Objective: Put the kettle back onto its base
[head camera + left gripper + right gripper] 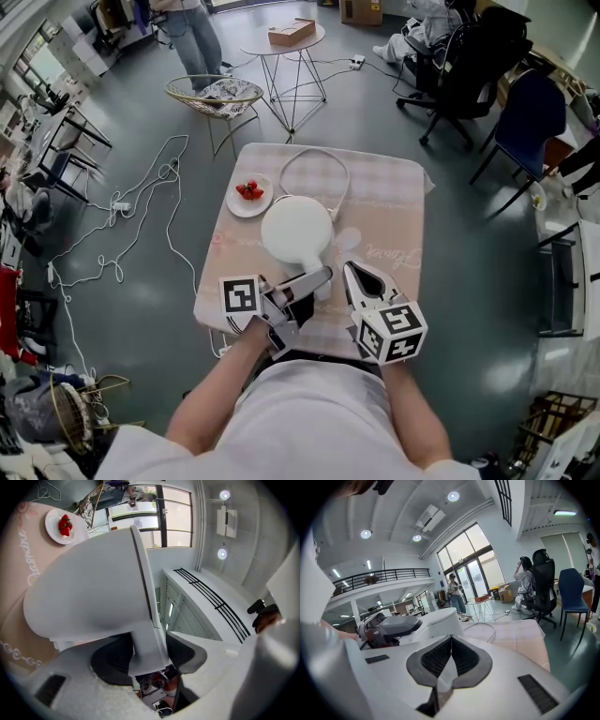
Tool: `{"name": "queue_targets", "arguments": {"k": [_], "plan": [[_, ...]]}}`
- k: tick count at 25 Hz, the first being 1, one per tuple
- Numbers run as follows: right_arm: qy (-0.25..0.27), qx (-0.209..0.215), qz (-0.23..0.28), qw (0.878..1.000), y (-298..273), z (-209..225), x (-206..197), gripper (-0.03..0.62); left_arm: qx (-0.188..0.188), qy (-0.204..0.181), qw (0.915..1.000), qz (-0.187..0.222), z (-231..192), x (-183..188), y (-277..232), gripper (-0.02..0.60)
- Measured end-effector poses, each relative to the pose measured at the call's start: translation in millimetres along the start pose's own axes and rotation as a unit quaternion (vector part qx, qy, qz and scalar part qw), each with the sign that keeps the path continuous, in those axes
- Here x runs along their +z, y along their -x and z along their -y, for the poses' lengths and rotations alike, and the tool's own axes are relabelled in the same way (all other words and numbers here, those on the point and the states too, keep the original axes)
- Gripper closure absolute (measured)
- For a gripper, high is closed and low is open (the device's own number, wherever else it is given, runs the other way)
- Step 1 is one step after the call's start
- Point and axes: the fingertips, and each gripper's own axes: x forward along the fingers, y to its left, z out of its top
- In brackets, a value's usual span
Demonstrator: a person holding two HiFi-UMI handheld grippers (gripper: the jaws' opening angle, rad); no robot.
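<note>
One tabletop, pink cloth. One white kettle at its centre. Two grippers: left gripper clamped on the kettle handle; right gripper pinched together, empty, just beside. One plate, strawberries uncountable. One cord behind

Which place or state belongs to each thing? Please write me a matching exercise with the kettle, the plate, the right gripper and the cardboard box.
Things:
1. kettle
2. plate
3. right gripper
4. cardboard box

Places or states:
A. jaws together, empty
B. on the round side table
C. clamped in the left gripper
D. carries strawberries

Pairs: 1-C, 2-D, 3-A, 4-B
</note>
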Motion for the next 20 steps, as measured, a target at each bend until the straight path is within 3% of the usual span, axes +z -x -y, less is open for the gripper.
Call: {"name": "queue_targets", "arguments": {"k": [6,11,20], "plan": [[0.000,0.013,0.002,1.000,-0.3,-5.4,0.6,0.589,0.002,-0.010,0.9999,0.002,0.1,-2.9,1.8,0.360],[-0.004,0.024,-0.001,1.000,-1.7,-10.2,-4.0,0.589,0.001,0.009,0.9998,0.016,-6.5,-3.9,4.6,0.301],[-0.023,0.030,-0.010,0.999,-3.9,-6.2,-10.3,0.589,-0.018,0.034,0.9987,0.032,-7.9,-3.7,9.2,0.295]]}}
